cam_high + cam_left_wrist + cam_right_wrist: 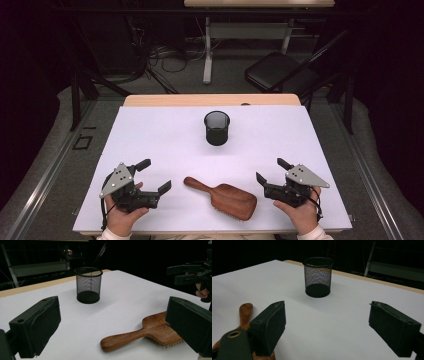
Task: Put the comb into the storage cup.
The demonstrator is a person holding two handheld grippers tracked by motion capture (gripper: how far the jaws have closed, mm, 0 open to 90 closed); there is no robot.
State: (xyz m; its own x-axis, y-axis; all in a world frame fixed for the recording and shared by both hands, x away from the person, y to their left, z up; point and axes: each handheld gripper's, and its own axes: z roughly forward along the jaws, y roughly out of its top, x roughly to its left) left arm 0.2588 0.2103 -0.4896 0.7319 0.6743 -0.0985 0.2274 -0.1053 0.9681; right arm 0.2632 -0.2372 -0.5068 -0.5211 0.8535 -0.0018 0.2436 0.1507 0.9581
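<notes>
Wooden hairbrush (pixel 224 197) lay bristles down on the white desk (pixel 165 135), between the left hand-held gripper (pixel 154 176) and the right hand-held gripper (pixel 272 171), touching neither. Both had their jaws spread wide with nothing between them. Its handle pointed toward the left one. Beyond both, farther up the desk, stood a black mesh cup (pixel 217 128), upright, well apart from the brush.

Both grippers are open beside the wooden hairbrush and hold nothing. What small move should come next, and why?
Probably move the left gripper to the hairbrush handle. The handle points toward that gripper and lies flat on the white table, untouched. The jaws stand wide apart with nothing between them. The right gripper faces the broad head, which looks harder to grasp. The mesh cup stands upright behind.
</notes>
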